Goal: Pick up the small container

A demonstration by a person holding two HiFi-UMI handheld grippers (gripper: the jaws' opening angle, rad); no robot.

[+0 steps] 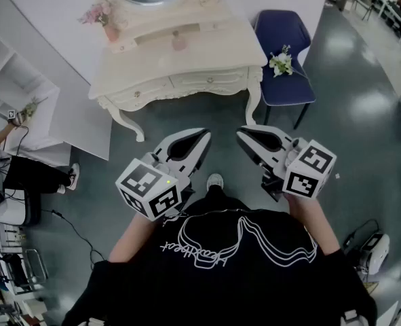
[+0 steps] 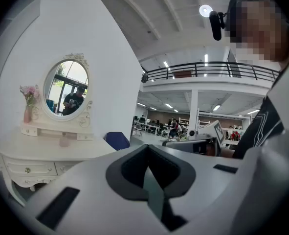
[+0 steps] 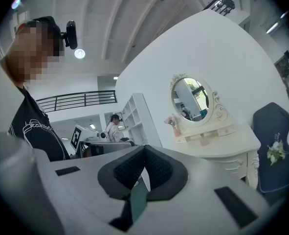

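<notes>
The small pink container [image 1: 178, 43] stands on the white dressing table [image 1: 207, 53], under the oval mirror. It also shows in the left gripper view [image 2: 63, 141] and the right gripper view [image 3: 205, 141]. Both grippers hang side by side in front of the person's chest, over the floor and well short of the table. My left gripper [image 1: 201, 138] is shut with nothing in it, its jaws meeting at the tip [image 2: 146, 152]. My right gripper [image 1: 243, 136] is shut and empty too [image 3: 144, 153].
A pink vase of flowers [image 1: 109, 27] stands at the table's left rear. A blue chair [image 1: 285, 80] with a small bouquet [image 1: 280, 62] on its seat is to the table's right. White shelving [image 1: 10, 87] and a seated person [image 1: 10, 161] are at the left.
</notes>
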